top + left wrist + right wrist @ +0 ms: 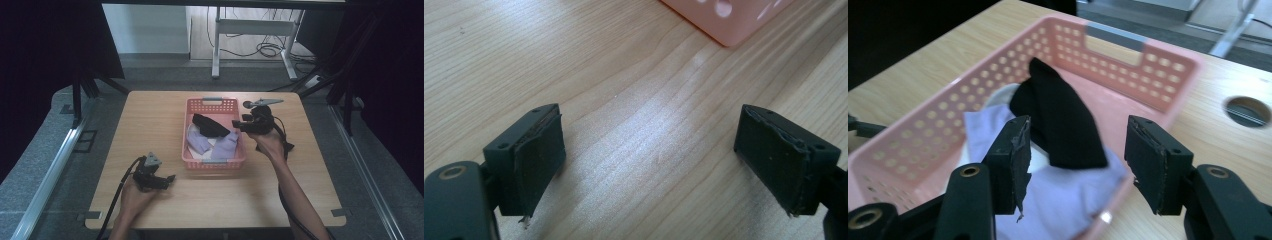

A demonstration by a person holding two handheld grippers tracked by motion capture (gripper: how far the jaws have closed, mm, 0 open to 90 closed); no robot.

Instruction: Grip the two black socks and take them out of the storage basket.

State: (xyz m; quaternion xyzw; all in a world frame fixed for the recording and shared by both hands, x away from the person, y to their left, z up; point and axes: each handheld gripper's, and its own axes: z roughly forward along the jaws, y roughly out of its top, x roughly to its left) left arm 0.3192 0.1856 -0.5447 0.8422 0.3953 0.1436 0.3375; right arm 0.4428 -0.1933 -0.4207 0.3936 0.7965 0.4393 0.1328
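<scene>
Figure. Sorting soft items into a basket, seen from above and along each pair of tongs. One pink perforated basket (215, 162) sits at the middle of the wooden surface (150, 115), toward its far half. Inside lie one black sock (210, 125), draped across the far part, and what look like two lilac cloth pieces (199, 141), left and right; something white shows beneath them, too hidden to identify. The right tongs (239, 126), in the person's right hand, hover at the basket's right rim, pointing left over the sock. In the right gripper view their pads (1013, 162) stand apart with nothing between them, the black sock (1060, 122) lying just beyond and clear of both pads. The left tongs (172, 178) rest on the near left of the surface, well apart from the basket; in the left gripper view the jaws stand wide apart over bare wood, a corner of the basket (729, 20) ahead.

Judged step: the sock appears already deposited, so the right tongs are best drawn away. Done well, this means keeping the jaws apart, lifting clear of the rim so the light basket is not nudged, and avoiding snagging the cloth.

Count: two pairs of tongs, one basket, one sock, apparently two lilac cloths.
</scene>
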